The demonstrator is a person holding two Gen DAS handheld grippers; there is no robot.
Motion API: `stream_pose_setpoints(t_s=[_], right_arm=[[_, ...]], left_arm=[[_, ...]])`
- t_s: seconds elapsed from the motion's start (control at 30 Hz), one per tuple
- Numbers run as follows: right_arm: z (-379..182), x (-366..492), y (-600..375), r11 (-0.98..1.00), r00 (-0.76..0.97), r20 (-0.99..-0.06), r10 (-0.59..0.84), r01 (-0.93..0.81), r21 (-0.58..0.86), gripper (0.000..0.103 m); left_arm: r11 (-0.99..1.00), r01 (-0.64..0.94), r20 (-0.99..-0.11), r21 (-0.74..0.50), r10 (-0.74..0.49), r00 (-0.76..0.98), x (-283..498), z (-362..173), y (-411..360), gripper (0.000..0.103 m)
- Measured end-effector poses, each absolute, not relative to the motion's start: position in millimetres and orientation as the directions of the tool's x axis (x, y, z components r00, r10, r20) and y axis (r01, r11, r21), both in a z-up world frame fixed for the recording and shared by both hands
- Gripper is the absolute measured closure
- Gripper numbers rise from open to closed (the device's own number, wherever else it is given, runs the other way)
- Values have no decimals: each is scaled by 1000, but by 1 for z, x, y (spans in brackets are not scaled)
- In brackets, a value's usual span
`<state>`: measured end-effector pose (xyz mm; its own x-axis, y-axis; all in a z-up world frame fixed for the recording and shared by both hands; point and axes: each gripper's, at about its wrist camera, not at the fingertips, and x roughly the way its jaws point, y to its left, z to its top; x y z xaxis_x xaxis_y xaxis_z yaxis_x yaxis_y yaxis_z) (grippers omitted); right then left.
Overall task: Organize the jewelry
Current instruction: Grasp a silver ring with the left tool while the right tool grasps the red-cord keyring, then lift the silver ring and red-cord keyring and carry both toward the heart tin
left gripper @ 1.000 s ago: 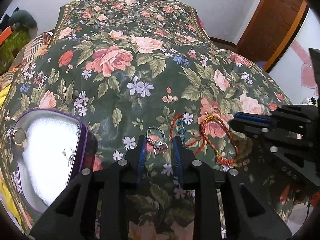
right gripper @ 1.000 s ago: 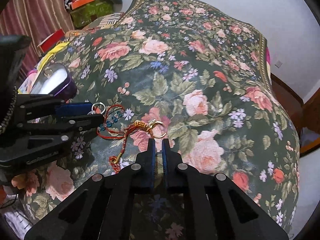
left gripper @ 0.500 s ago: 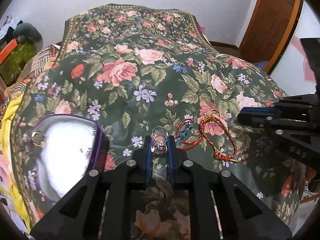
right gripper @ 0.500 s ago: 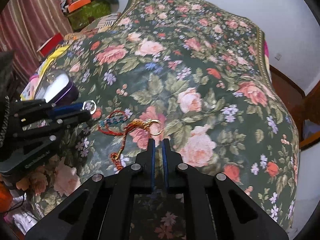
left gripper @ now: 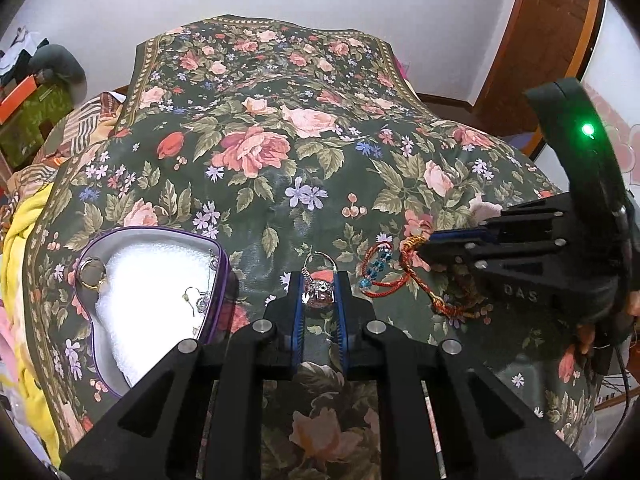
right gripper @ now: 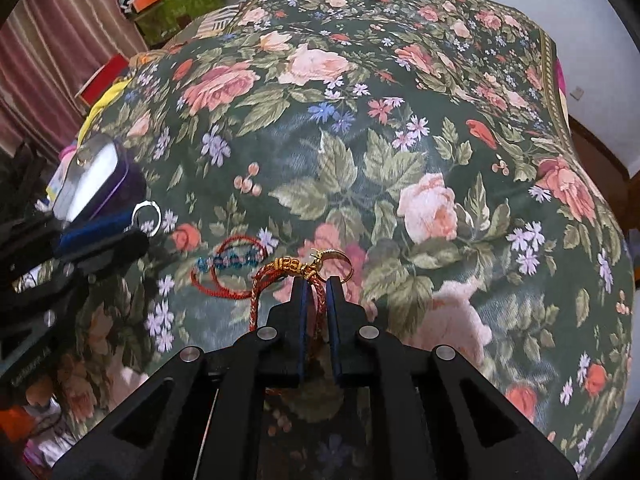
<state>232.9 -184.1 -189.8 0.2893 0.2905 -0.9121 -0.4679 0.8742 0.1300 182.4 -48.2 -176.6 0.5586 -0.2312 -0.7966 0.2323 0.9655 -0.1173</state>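
Note:
A silver ring (left gripper: 318, 290) with a stone cluster is pinched between the pads of my left gripper (left gripper: 318, 280), its hoop sticking out in front. To its left lies a purple heart-shaped box (left gripper: 222, 276) lined with white foam, holding a gold ring (left gripper: 92, 274) and small earrings (left gripper: 196, 296). On the floral bedspread (left gripper: 260, 152) rest a red cord bracelet with blue beads (right gripper: 228, 262) and a red and gold cord bracelet (right gripper: 288, 266). My right gripper (right gripper: 316, 284) is shut on the red and gold cord, just behind its gold beads.
The bedspread falls away at the right and near edges. Clutter, boxes and a curtain (right gripper: 48, 40) sit off the left side. A wooden door (left gripper: 548, 32) stands at the back right. A yellow cloth (left gripper: 16, 248) lies left of the box.
My left gripper closed on the silver ring and drew back with it. My right gripper dropped onto the red and gold bracelet, and its cord now sits between the pads.

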Motion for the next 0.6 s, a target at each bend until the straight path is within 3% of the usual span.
stream_pose_setpoints(t_s=[0.6], right_arm=[[-144, 211, -194, 893, 414, -862, 292, -441, 90, 99]], left_arm=[[970, 220, -756, -104, -220, 616, 175, -146, -42, 90]])
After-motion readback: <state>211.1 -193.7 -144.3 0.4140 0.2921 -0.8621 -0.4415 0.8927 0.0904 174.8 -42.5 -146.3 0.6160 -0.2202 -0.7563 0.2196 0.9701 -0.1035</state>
